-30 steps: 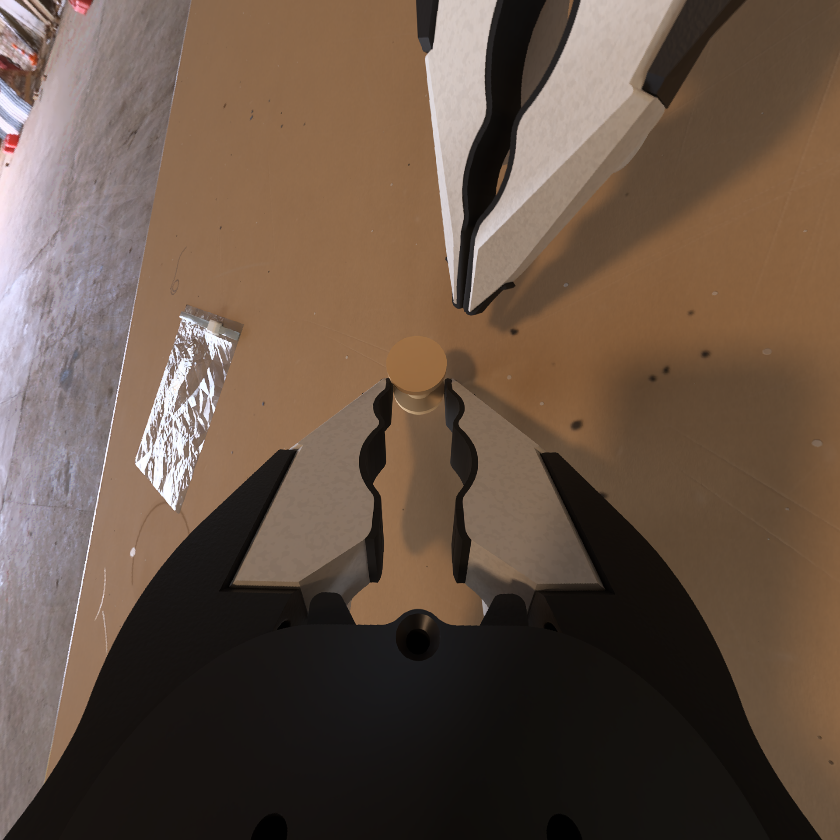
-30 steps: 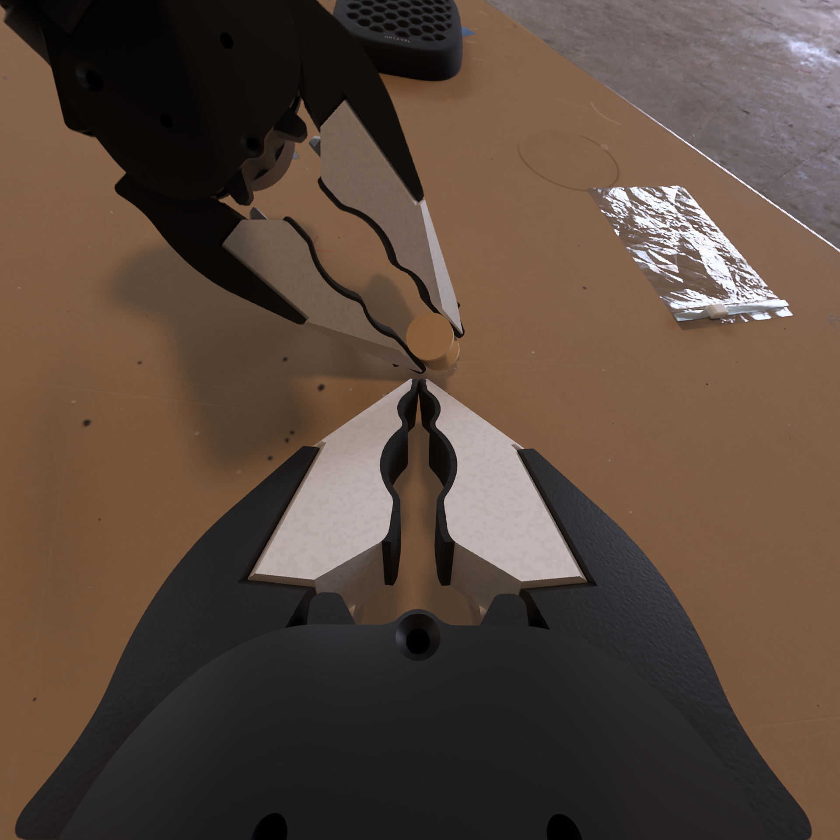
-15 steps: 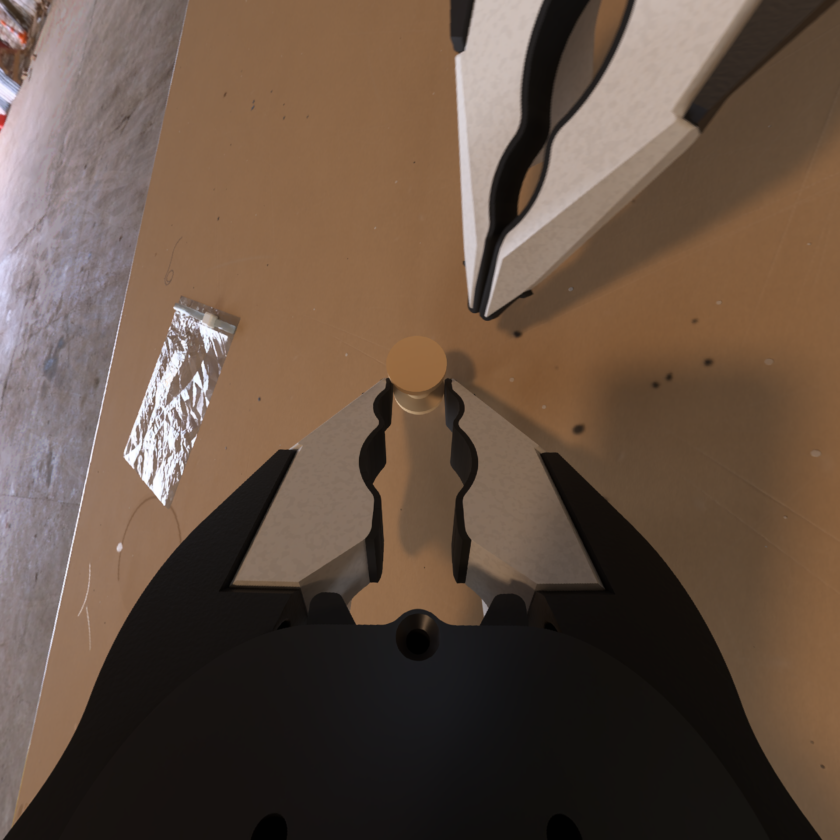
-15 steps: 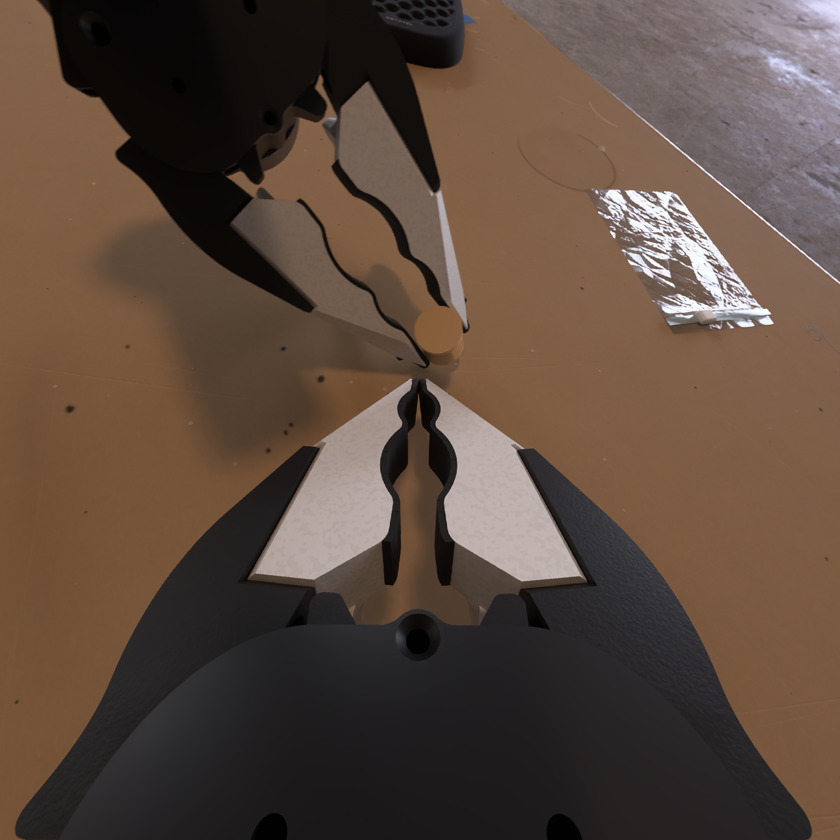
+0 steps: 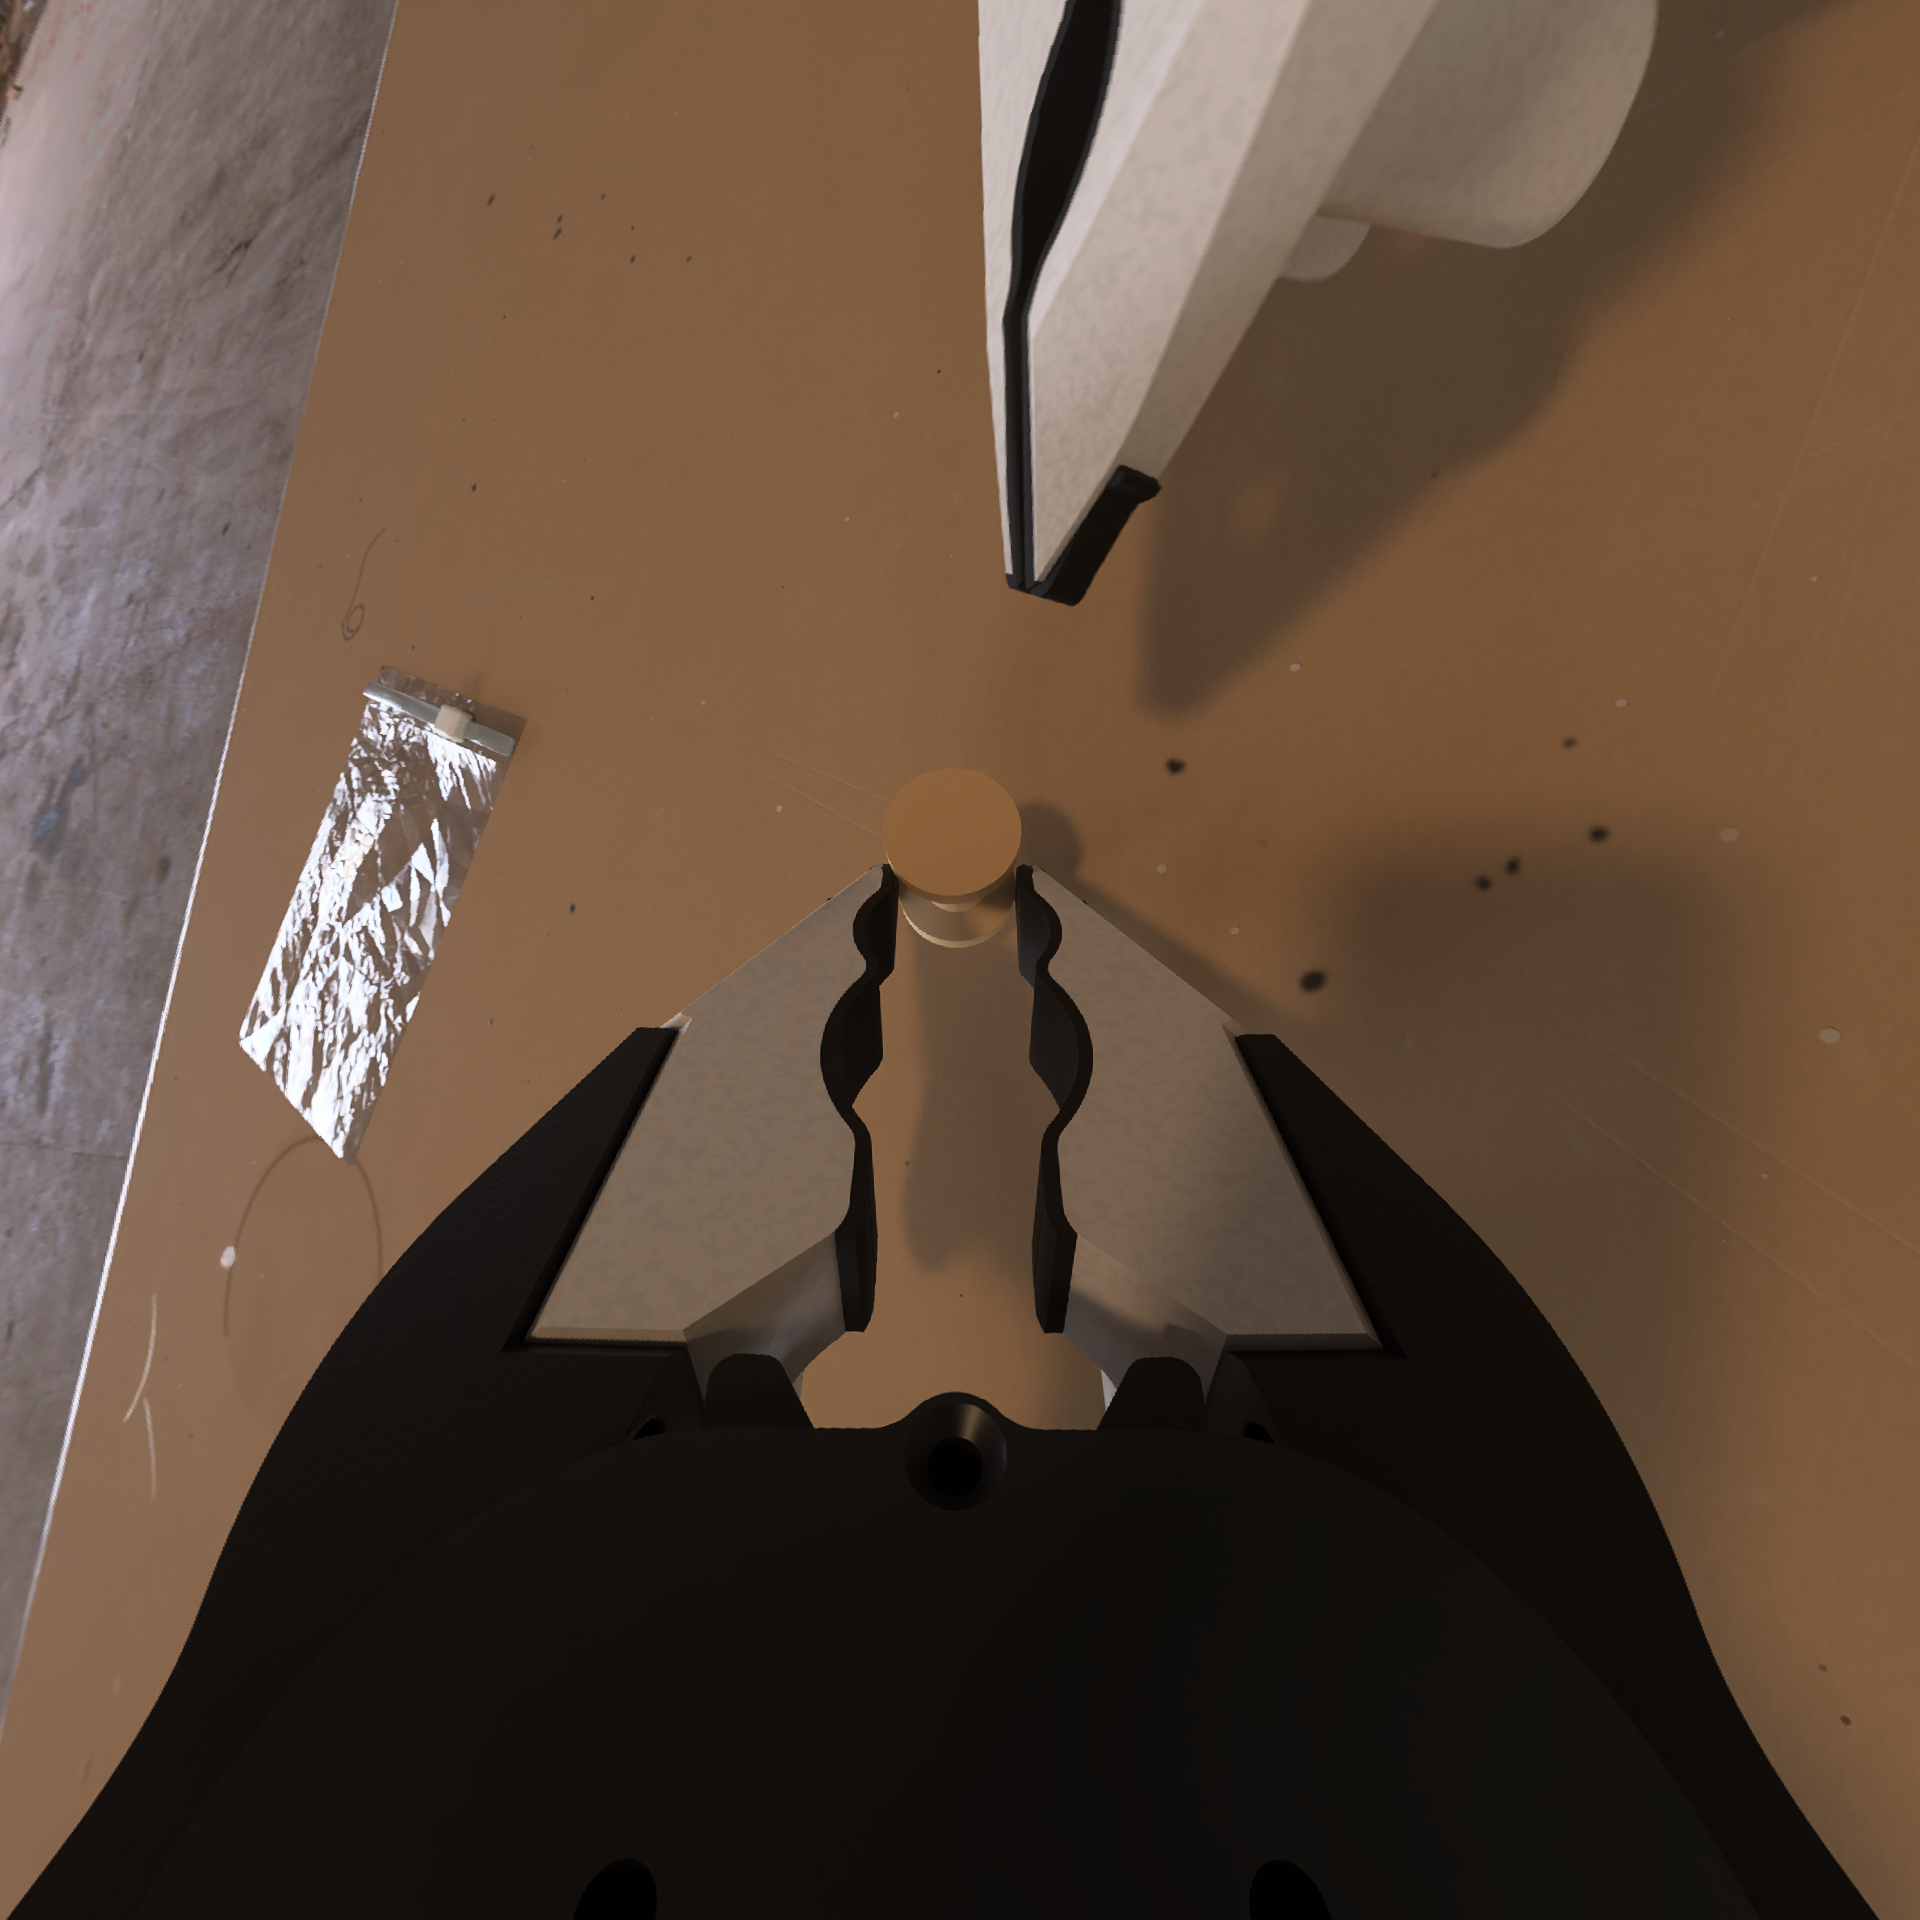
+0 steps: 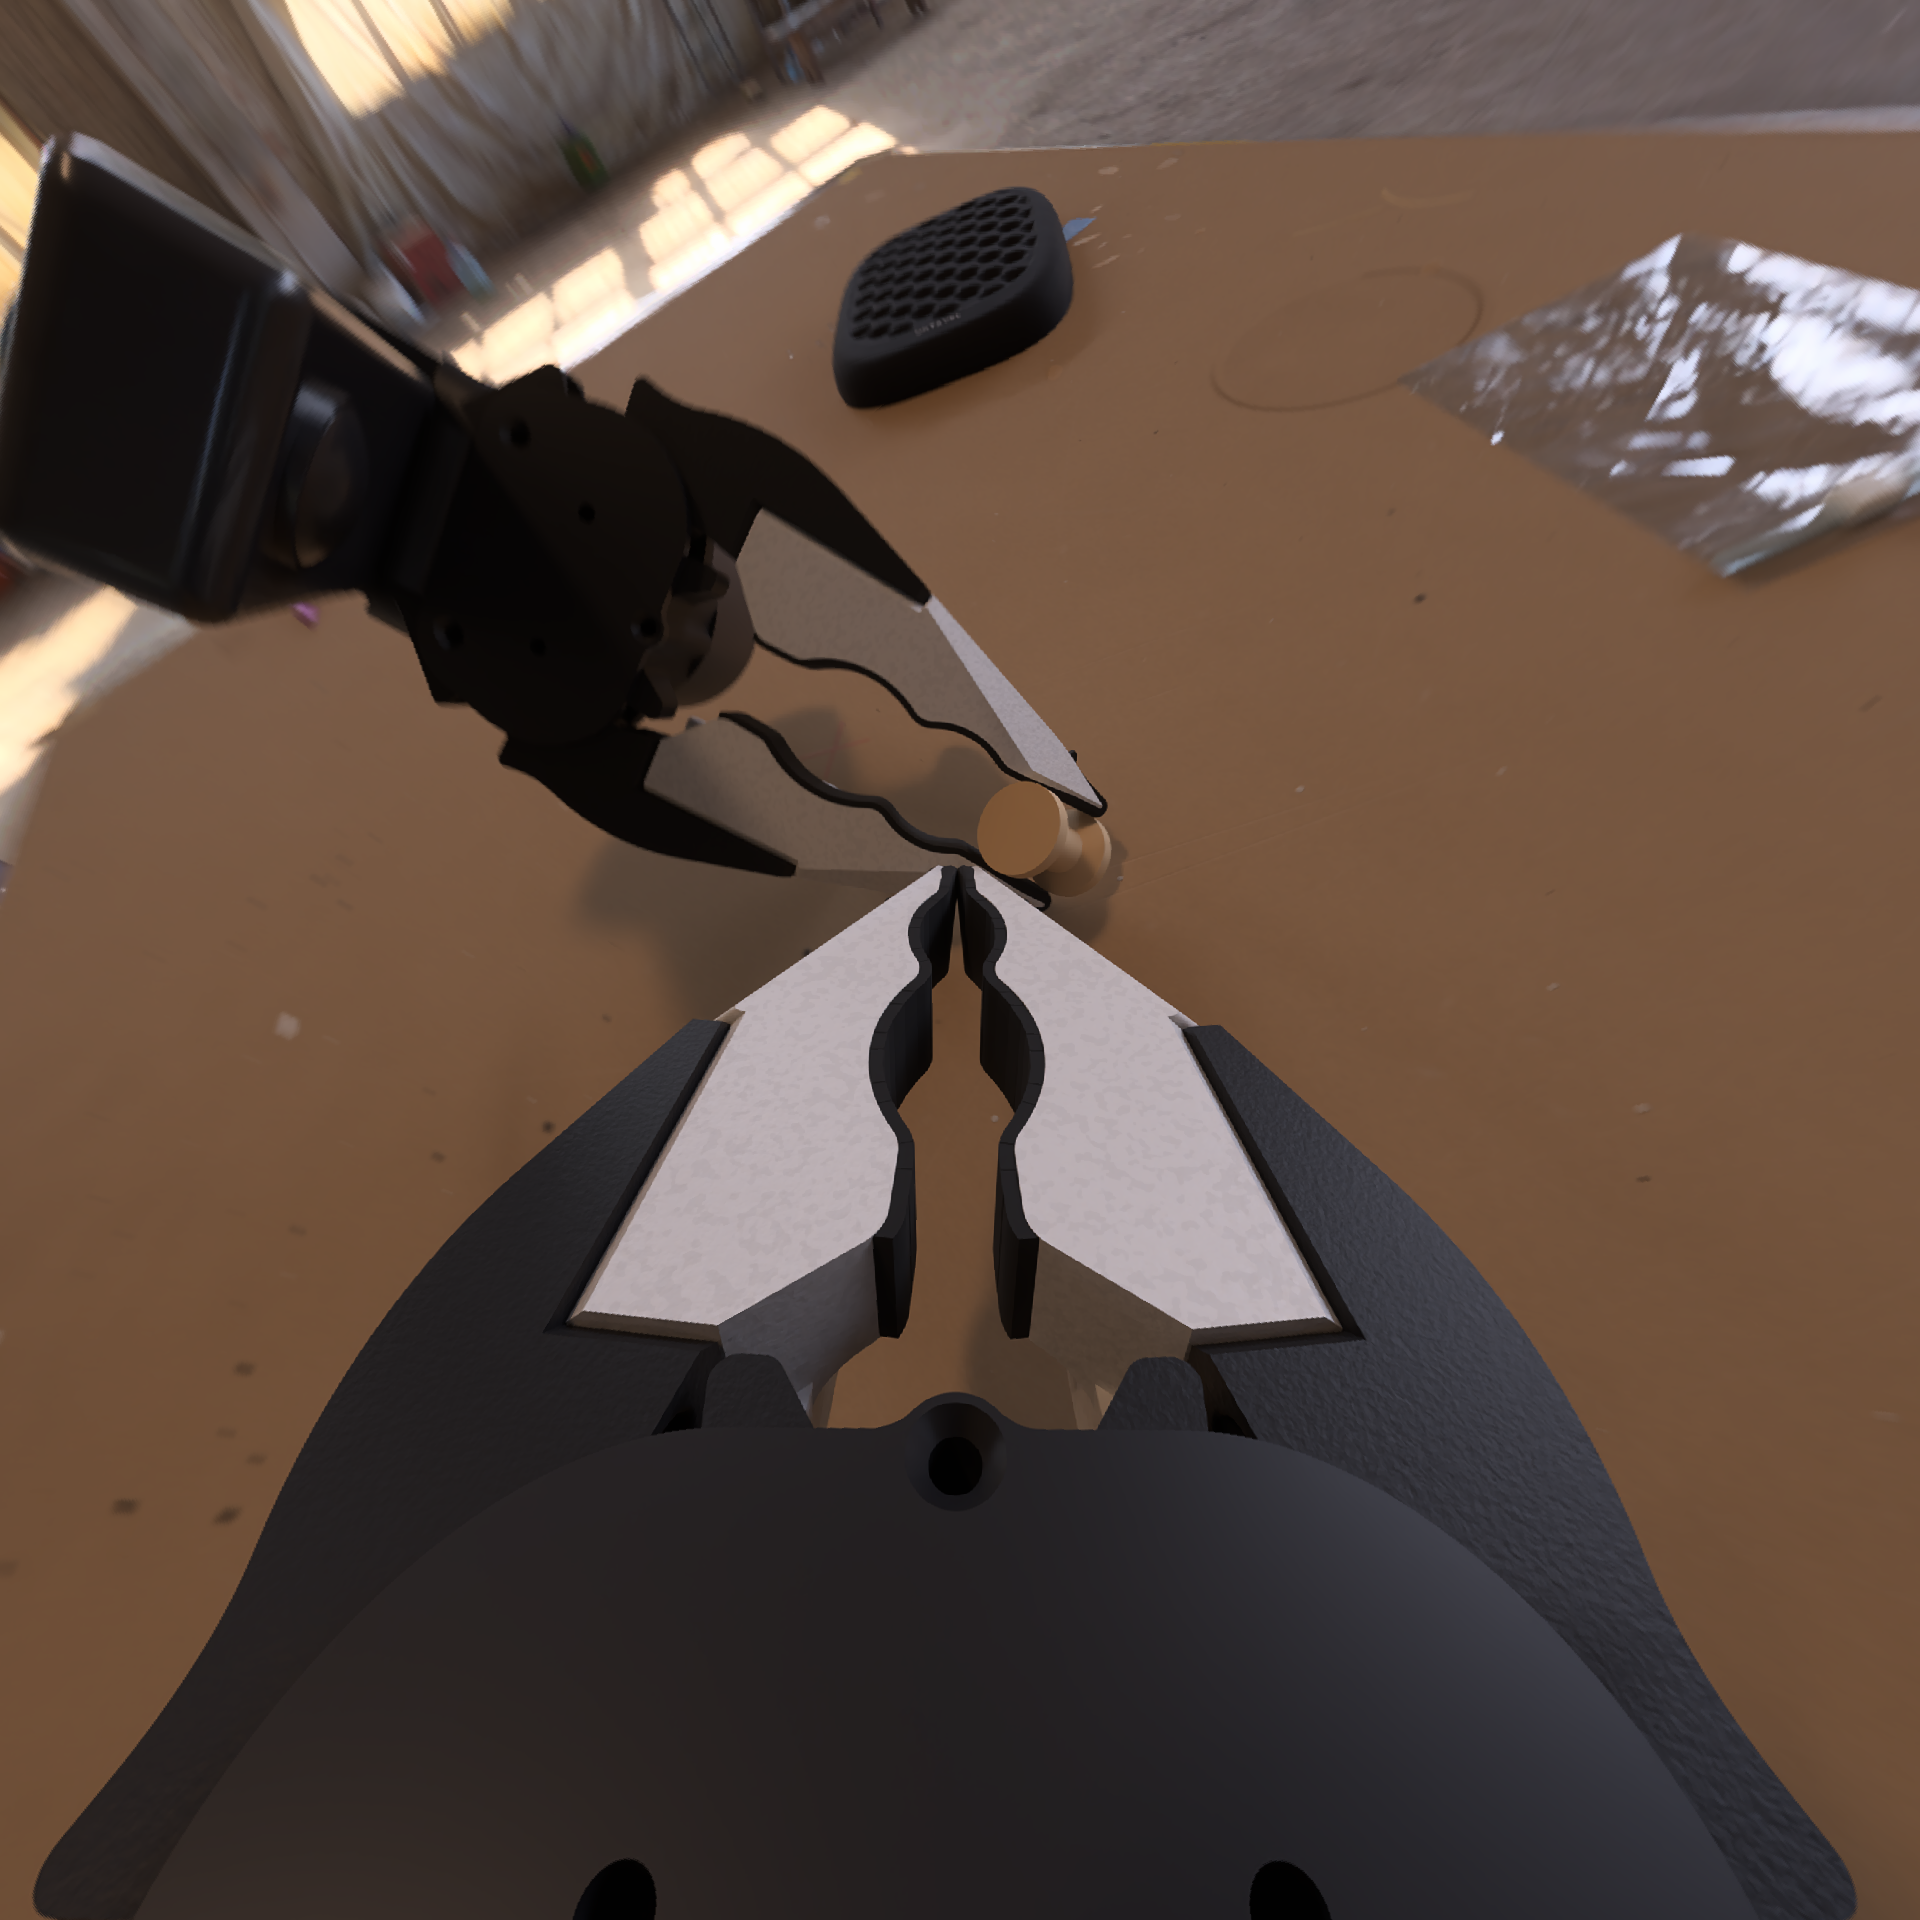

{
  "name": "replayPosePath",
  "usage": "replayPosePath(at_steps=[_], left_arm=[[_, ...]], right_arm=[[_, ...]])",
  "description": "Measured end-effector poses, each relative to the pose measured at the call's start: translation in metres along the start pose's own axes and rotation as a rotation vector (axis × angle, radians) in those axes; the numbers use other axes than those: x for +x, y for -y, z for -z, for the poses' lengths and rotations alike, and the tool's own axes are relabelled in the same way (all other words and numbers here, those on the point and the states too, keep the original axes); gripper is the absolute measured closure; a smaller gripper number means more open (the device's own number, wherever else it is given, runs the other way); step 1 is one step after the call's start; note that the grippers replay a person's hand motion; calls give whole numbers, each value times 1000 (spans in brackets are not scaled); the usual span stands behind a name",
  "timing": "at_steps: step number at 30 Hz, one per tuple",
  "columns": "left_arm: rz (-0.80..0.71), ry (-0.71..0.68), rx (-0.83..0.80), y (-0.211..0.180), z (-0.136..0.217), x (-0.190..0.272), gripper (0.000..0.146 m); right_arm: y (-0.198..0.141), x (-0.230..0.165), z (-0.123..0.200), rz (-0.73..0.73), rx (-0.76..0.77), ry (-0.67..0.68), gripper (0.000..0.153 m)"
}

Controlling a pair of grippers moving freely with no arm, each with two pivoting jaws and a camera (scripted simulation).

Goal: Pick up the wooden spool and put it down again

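Note:
The wooden spool (image 5: 951, 831) is a small tan piece with two round flanges and a narrow neck. My left gripper (image 5: 953, 881) is shut on the wooden spool at its fingertips, close over the brown table (image 5: 727, 416). In the right wrist view the spool (image 6: 1023, 844) lies sideways between the left gripper's fingertips (image 6: 1039, 847). My right gripper (image 6: 954, 881) is shut and empty, its tips just short of the spool. It also shows in the left wrist view (image 5: 1060, 582), above and to the right of the spool.
A crinkled silver foil pouch (image 5: 374, 914) lies near the table's left edge (image 5: 234, 707), with grey floor beyond; it also shows in the right wrist view (image 6: 1704, 416). A black honeycomb-patterned object (image 6: 951, 296) lies farther back on the table.
The left gripper has kept its hold on the spool. The right gripper has swung and tilted, so its view now takes in the room, and its tips have moved a little away from the spool.

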State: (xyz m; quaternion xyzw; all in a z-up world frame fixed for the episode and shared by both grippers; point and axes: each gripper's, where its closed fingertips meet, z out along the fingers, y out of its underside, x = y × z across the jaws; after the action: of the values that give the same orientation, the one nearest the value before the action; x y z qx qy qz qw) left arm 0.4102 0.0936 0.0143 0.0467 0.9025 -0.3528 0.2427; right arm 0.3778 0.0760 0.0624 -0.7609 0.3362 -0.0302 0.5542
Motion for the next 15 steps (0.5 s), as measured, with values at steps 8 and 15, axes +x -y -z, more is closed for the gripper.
replayPosePath(at_steps=[8,15], left_arm=[[-9,-40,24,-2,3,2,124],[-95,-99,-3,-8,11,5,124]], right_arm=[[-5,12,-6,-144,-18,127,153],[-12,13,-11,-206,-82,178,153]])
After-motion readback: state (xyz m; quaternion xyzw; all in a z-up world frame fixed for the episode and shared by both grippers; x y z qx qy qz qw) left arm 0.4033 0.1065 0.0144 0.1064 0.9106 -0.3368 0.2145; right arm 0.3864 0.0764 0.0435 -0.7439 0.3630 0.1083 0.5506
